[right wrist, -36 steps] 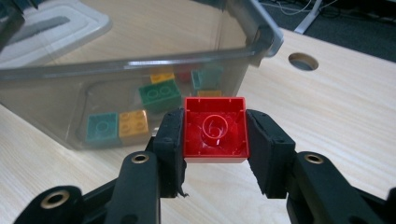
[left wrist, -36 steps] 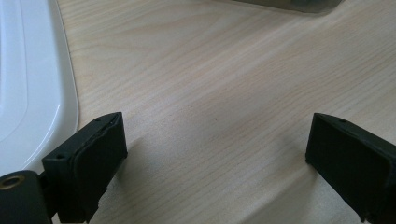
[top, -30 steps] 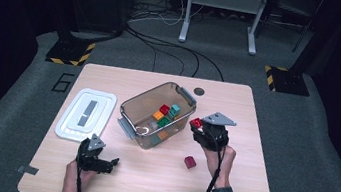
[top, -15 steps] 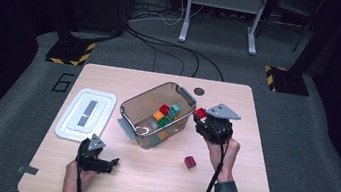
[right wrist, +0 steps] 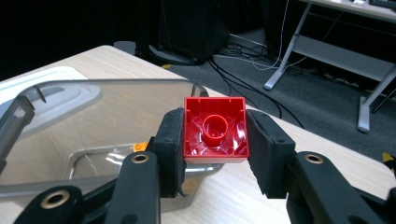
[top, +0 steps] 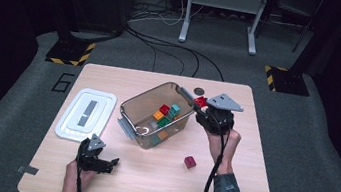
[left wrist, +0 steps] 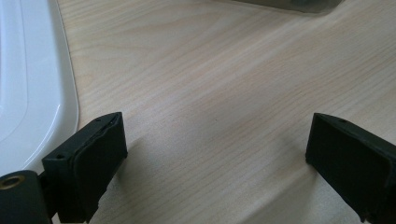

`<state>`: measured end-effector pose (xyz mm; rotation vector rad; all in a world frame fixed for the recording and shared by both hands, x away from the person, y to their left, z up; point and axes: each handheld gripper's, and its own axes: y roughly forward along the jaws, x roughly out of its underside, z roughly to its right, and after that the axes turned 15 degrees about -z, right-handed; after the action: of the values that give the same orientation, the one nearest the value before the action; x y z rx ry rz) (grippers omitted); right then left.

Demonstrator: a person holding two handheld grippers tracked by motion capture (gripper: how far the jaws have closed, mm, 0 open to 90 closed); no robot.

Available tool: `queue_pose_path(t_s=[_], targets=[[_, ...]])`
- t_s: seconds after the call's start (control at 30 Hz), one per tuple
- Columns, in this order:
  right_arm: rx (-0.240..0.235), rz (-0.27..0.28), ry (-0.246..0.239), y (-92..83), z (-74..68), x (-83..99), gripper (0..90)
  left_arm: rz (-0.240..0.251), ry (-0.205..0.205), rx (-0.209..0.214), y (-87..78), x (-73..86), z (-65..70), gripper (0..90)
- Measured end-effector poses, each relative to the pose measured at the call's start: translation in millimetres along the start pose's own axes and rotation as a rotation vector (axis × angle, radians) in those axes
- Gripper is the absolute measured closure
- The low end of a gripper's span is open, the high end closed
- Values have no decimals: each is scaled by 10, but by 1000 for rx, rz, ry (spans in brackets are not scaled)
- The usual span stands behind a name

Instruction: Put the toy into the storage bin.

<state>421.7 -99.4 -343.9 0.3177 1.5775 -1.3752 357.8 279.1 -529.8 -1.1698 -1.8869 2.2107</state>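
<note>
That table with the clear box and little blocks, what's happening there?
A person is putting toy blocks into a clear plastic bin. The right gripper is clamped on a red block, held beside the bin's rim. The left gripper rests open on the table near the white lid. Another red block lies on the table.

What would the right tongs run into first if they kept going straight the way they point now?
Probably the near rim of the clear bin; the right tongs hold the red block just short of it, though depth is hard to judge.
</note>
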Motion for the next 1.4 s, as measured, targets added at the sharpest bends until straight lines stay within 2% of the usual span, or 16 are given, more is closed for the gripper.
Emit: queue_pose_path(t_s=[0.33, 0.63, 0.8, 1.4], targets=[[6, 44, -16, 5, -30, -196, 585, -2, 1, 1, -2, 0, -1, 49], [5, 54, -30, 77, -76, -330, 585, -2, 1, 2, -1, 0, -1, 49], [-6, 53, -22, 136, -77, -372, 585, -1, 1, 0, -1, 0, -1, 49], [-38, -20, -40, 476, -148, -464, 585, 0, 1, -1, 0, 0, -1, 49]])
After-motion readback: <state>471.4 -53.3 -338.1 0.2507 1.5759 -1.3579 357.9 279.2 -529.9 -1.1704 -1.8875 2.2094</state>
